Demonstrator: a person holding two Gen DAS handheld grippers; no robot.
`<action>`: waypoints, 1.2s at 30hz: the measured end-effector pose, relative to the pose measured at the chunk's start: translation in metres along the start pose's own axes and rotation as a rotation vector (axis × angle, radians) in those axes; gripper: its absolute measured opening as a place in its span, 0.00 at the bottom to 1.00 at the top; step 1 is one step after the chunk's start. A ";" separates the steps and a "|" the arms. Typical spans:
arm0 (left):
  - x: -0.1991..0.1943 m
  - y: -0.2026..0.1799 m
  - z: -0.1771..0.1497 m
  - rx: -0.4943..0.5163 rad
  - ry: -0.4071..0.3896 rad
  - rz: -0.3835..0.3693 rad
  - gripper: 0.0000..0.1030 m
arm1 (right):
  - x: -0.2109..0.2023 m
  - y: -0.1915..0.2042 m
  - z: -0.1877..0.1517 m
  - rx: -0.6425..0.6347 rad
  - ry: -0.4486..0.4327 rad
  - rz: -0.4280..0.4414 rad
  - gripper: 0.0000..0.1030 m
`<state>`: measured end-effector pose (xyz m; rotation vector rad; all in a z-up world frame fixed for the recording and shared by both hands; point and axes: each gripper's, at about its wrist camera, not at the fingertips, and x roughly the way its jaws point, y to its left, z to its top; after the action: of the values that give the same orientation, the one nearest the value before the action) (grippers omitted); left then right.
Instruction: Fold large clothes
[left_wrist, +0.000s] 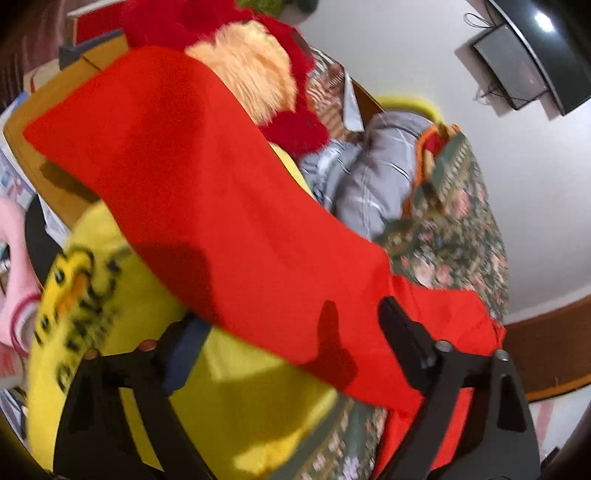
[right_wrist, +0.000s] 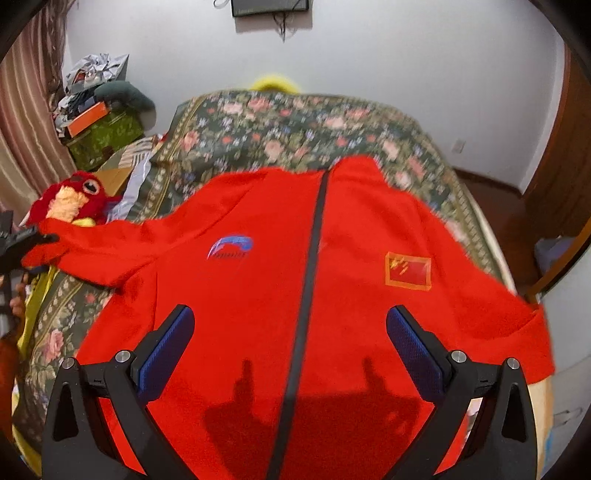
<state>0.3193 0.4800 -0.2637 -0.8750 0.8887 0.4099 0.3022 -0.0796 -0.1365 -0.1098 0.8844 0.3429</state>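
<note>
A large red zip jacket (right_wrist: 258, 295) lies front-up on the floral bedspread (right_wrist: 295, 129), with a dark zip down its middle, a blue logo and a yellow-edged flag patch. My right gripper (right_wrist: 290, 328) is open and empty, hovering over the jacket's lower front. In the left wrist view one red sleeve (left_wrist: 207, 192) stretches across, lifted above the bed. My left gripper (left_wrist: 288, 325) has its fingers wide apart with the sleeve's edge between them; no grip shows. In the right wrist view the left gripper (right_wrist: 22, 240) sits at the sleeve's end at far left.
A red plush toy (right_wrist: 70, 199) and a yellow printed pillow (left_wrist: 122, 332) lie at the bed's left side, with a grey striped pillow (left_wrist: 369, 177). Boxes and clutter (right_wrist: 96, 110) stand by the curtain. White wall and a wooden door (right_wrist: 561, 166) are beyond the bed.
</note>
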 end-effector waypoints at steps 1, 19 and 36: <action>0.001 0.002 0.005 -0.007 -0.013 0.015 0.80 | 0.003 0.001 -0.003 -0.008 0.012 -0.001 1.00; -0.064 -0.137 0.009 0.315 -0.237 0.070 0.04 | -0.025 -0.049 -0.010 0.010 -0.018 -0.054 1.00; -0.016 -0.378 -0.178 0.817 -0.064 -0.185 0.04 | -0.034 -0.096 -0.030 0.004 -0.033 -0.032 1.00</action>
<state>0.4620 0.1128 -0.1247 -0.1825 0.8064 -0.0999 0.2932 -0.1850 -0.1336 -0.1146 0.8502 0.3121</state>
